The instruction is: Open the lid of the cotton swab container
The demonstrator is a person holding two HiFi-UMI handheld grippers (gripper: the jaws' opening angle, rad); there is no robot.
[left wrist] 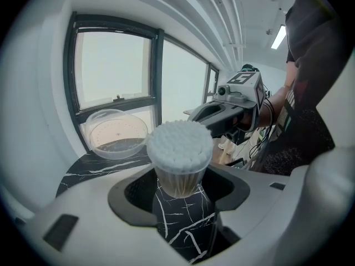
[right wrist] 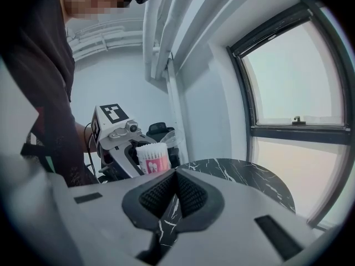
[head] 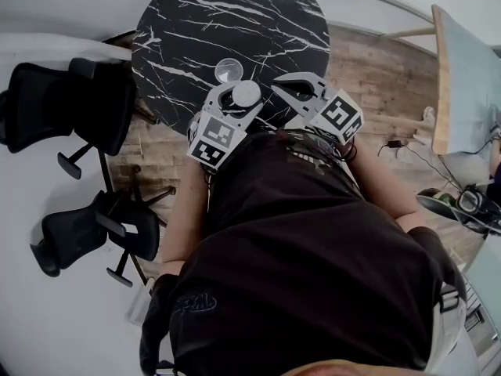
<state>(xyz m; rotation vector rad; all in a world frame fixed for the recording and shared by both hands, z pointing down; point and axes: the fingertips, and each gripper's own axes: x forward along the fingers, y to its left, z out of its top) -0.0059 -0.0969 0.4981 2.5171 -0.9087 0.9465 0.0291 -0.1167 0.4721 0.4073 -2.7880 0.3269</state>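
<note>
The cotton swab container sits held between the jaws of my left gripper, over the near edge of the table. Its lid lies on the table just beyond, slightly left. My right gripper is to the container's right, apart from it. Two office chairs stand left of the table.

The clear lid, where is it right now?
In the head view, the lid lies on the black marble table, just beyond the cotton swab container, toward the table's middle.
</note>
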